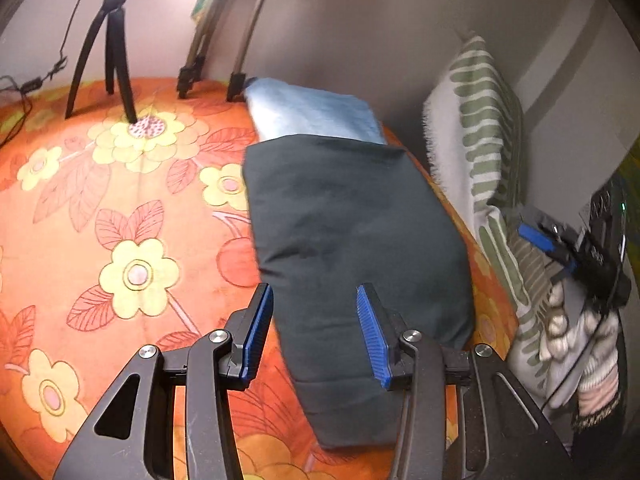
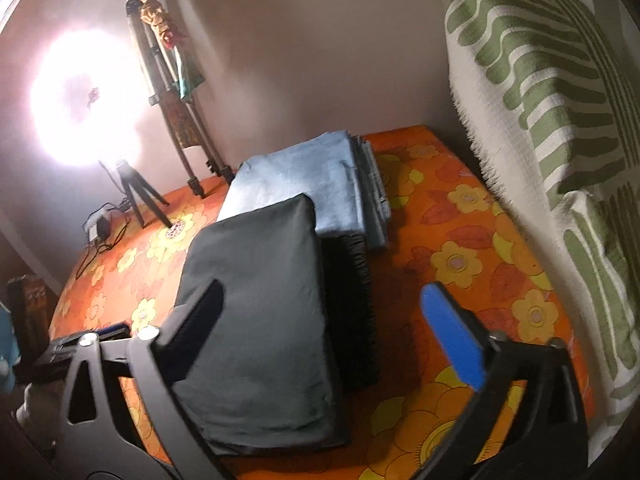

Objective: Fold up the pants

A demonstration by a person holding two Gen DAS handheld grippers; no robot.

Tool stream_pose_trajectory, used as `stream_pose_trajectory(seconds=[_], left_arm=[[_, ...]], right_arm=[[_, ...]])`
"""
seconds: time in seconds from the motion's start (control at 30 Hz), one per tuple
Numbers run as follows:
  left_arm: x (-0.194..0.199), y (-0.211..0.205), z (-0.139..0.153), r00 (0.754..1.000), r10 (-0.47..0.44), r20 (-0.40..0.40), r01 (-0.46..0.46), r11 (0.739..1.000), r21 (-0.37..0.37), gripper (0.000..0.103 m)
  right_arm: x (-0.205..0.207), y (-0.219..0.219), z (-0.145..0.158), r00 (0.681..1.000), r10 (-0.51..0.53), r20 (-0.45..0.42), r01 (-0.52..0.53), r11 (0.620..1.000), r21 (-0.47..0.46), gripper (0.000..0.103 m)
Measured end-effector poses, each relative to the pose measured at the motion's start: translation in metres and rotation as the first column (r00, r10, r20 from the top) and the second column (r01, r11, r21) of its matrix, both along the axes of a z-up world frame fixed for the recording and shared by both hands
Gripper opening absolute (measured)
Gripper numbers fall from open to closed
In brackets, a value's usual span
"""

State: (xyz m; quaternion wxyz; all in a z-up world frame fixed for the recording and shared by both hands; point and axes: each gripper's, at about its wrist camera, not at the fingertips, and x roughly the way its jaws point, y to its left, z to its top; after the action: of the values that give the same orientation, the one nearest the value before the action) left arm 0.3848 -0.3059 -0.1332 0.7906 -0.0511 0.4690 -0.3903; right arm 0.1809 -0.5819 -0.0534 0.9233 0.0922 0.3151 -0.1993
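**Folded dark pants on the flowered bed, both tongs above them and empty**

The orange bed cover with yellow flowers and red leaves (image 1: 120,208) fills most of both views. Along its right edge leans a white woven blanket with wavy green stripes (image 2: 532,92), standing against the wall.

On the cover lie the dark grey-green pants, folded into a thick rectangle (image 1: 352,264). They lie on the right part of the bed, near the striped blanket but apart from it. In the right wrist view a black ribbed piece of cloth (image 2: 352,312) shows along their right side, partly under them. The far end of the pants overlaps a folded light blue denim garment (image 1: 316,112), which lies behind them toward the wall.

At the far side stand a tall metal tripod with coloured cloth hung on it (image 2: 176,92) and a small black tripod (image 1: 114,48) carrying a very bright round lamp (image 2: 84,96). A black cable and charger (image 2: 100,228) lie beside the small tripod.

The left gripper (image 1: 316,332) hangs over the near part of the pants, its blue pads moderately apart, with nothing between them. The right gripper (image 2: 328,332) has its jaws spread very wide and also holds nothing; the pants lie below, free of the pads.
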Motion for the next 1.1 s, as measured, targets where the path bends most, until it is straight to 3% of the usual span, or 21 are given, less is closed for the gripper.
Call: stream_pose_trajectory(seconds=[0.2, 0.5, 0.87, 1.1], left_arm=[[0.011, 0.005, -0.014, 0.999, 0.036, -0.019, -0.036, 0.999, 0.031, 0.042], [0.028, -0.008, -0.033, 0.997, 0.066, -0.038, -0.063, 0.995, 0.075, 0.046], [0.050, -0.034, -0.044, 0.996, 0.082, -0.032, -0.079, 0.993, 0.082, 0.046], [0.057, -0.049, -0.050, 0.998, 0.064, -0.007, -0.064, 0.994, 0.086, 0.046]], right_arm=[[0.033, -0.021, -0.038, 0.991, 0.019, -0.130, -0.007, 0.996, 0.088, 0.103], [0.065, -0.042, -0.072, 0.969, -0.011, -0.247, 0.010, 1.000, -0.004, 0.103], [0.079, -0.070, -0.083, 0.975, 0.068, -0.209, -0.055, 0.996, 0.070, 0.103], [0.093, -0.080, -0.103, 0.968, 0.169, -0.184, -0.136, 0.974, 0.180, 0.103]])
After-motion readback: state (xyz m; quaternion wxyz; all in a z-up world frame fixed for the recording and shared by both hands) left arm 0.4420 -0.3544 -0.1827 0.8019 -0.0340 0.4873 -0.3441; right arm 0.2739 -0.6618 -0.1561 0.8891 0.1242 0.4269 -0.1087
